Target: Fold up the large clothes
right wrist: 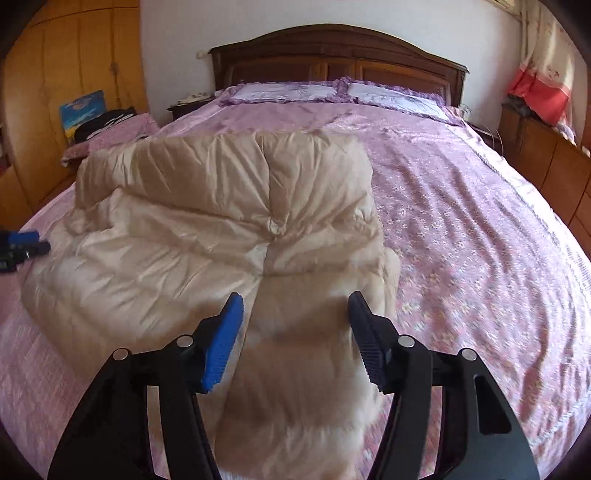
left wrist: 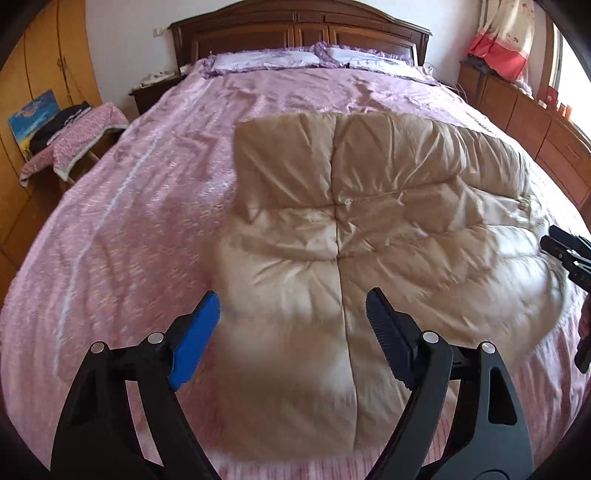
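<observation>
A beige quilted padded garment (left wrist: 351, 221) lies partly folded on the pink bedspread (left wrist: 129, 221), its far part doubled over the near part. My left gripper (left wrist: 293, 314) is open and empty, above the garment's near left part. My right gripper (right wrist: 295, 314) is open and empty, above the garment (right wrist: 221, 229) near its right edge. The right gripper also shows at the right edge of the left wrist view (left wrist: 565, 251); the left gripper shows at the left edge of the right wrist view (right wrist: 26, 243).
Two purple-trimmed pillows (left wrist: 266, 59) lie against the dark wooden headboard (left wrist: 295, 26). A stool with pink cloth and dark clothes (left wrist: 74, 133) stands left of the bed by wooden wardrobes (left wrist: 33, 74). A low wooden cabinet (left wrist: 535, 122) runs along the right side.
</observation>
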Tool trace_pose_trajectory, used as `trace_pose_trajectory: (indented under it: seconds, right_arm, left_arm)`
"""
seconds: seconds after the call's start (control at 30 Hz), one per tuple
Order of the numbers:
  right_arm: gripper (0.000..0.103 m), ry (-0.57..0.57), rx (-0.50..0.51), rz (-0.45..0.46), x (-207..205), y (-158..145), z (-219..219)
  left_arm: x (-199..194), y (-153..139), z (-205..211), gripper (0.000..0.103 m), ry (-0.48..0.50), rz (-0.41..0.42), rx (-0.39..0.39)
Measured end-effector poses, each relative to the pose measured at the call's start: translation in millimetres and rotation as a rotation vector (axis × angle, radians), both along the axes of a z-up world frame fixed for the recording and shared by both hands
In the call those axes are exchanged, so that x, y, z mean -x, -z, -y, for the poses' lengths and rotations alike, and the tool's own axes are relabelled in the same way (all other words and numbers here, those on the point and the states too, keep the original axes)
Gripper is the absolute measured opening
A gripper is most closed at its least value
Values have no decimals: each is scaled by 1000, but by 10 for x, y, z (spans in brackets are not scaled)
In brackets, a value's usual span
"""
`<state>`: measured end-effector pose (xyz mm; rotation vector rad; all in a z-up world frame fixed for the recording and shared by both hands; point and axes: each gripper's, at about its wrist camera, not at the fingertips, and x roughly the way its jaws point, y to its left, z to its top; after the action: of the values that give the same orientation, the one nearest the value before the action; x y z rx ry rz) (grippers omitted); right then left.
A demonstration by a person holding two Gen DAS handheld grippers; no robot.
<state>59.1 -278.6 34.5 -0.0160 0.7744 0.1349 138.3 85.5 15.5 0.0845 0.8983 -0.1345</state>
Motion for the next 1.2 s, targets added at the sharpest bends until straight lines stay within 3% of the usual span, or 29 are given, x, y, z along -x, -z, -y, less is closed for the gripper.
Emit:
trace_pose_trajectory:
  seconds: [0.17, 0.33, 0.47, 0.6, 0.7, 0.77, 0.8, 0.97, 1.2]
  right_arm:
    - [60, 90, -13, -31, -414, 153, -29]
    - [62, 137, 43, -62, -741, 253, -106]
    - [64, 156, 35, -88, -913, 327, -70]
    - [67, 152, 33, -87, -922, 334, -82]
    - [87, 129, -46, -63, -810, 210, 3]
    - [90, 131, -85, -25, -664, 87, 33]
    - [98, 133, -96, -10, -588, 27, 56]
    - [98, 153, -131, -14, -234, -123, 230]
    - [98, 216, -257, -104, 199, 58, 446]
  left_arm:
    - [-553, 259, 16, 81, -76, -15, -24]
    - [-999, 449, -108, 93, -154, -85, 55]
    - [-1109, 578, -147, 96, -182, -119, 93]
    - [-1059, 514, -149, 96, -177, -121, 81]
    - [-960, 382, -246, 96, -172, -122, 103]
    - [-824, 261, -344, 96, -180, -92, 118]
    - [-734, 196, -404, 97, -181, -74, 128]
    - [-336, 68, -663, 99, -190, -54, 174]
    - [2, 267, -762, 99, -205, -110, 234]
